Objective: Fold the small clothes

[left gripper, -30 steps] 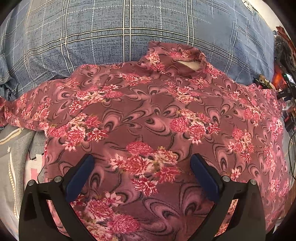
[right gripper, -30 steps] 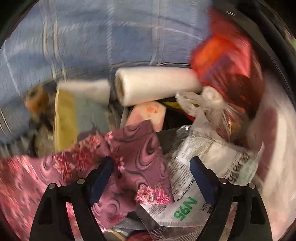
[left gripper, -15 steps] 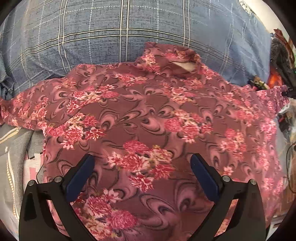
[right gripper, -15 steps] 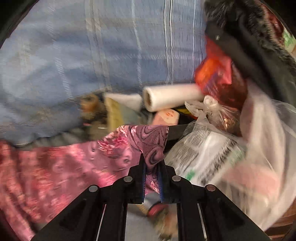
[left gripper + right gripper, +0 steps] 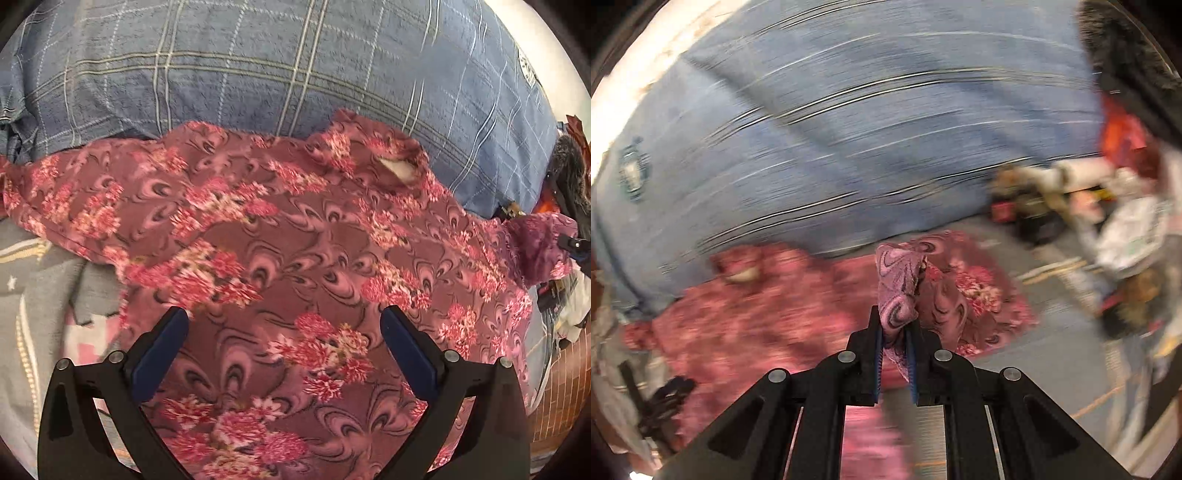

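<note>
A maroon shirt with pink flowers (image 5: pixel 295 251) lies spread on the bed, collar (image 5: pixel 395 166) at the far side. My left gripper (image 5: pixel 282 325) is open just above the shirt's lower body and holds nothing. My right gripper (image 5: pixel 895 328) is shut on the shirt's right sleeve (image 5: pixel 899 280) and holds it lifted over the shirt (image 5: pixel 757 314). In the left wrist view that lifted sleeve (image 5: pixel 539 243) shows at the far right, with part of the right gripper beside it. The right wrist view is blurred.
A blue plaid quilt (image 5: pixel 258 66) lies beyond the shirt. A grey blanket (image 5: pixel 37 295) lies at the left. Clutter of bags and a white roll (image 5: pixel 1108 206) sits at the right of the bed. A brick-patterned floor (image 5: pixel 554 387) shows past the bed's right edge.
My right gripper closed on the sleeve end, lifted it and carried it left, away from the clutter and over the shirt. My left gripper stayed open and shifted slightly over the shirt.
</note>
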Motion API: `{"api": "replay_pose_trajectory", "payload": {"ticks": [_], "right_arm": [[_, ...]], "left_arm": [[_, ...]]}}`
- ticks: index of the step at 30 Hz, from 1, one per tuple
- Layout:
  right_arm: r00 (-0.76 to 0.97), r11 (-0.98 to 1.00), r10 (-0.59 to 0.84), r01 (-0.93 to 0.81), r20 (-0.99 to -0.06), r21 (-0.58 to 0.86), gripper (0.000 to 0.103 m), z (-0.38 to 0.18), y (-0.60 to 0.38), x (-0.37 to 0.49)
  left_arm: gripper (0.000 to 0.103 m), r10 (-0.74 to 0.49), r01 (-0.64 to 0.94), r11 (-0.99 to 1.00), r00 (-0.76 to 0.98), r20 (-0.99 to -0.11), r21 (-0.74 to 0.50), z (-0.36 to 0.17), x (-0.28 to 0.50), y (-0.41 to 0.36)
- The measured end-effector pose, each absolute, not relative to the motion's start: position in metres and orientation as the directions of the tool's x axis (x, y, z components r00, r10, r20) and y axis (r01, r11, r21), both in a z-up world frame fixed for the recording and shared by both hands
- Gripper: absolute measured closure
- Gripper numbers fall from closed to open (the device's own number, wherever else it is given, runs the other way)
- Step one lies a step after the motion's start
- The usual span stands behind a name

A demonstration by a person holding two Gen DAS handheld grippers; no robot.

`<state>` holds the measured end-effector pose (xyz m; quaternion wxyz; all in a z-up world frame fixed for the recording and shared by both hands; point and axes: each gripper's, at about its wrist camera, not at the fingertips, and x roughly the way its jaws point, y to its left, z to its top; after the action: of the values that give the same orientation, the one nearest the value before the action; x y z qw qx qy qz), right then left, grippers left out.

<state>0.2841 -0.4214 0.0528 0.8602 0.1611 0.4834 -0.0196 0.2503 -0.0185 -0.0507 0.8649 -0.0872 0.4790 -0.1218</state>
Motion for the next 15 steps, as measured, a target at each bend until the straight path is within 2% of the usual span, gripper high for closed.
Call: {"api": "replay_pose_trajectory", "payload": {"ticks": [12, 13, 15], "right_arm": [[0.441, 0.885, 0.445, -0.085, -0.779, 0.458, 0.092, 0.015, -0.196, 0.334], [0.424, 0.879, 0.458, -0.087, -0.781, 0.469, 0.092, 0.006, -0.180, 0.338], [0.352, 0.855, 0.502, -0.065, -0.790, 0.514, 0.084, -0.020, -0.154, 0.343]], "left_arm": [[0.000, -0.232, -0.025, 0.954, 0.565, -0.792, -0.297, -0.026, 0.267, 0.053], [0.000, -0.231, -0.048, 0.949, 0.568, -0.790, -0.312, -0.025, 0.270, 0.062], [0.000, -0.239, -0.084, 0.935, 0.567, -0.788, -0.344, -0.027, 0.274, 0.076]]}}
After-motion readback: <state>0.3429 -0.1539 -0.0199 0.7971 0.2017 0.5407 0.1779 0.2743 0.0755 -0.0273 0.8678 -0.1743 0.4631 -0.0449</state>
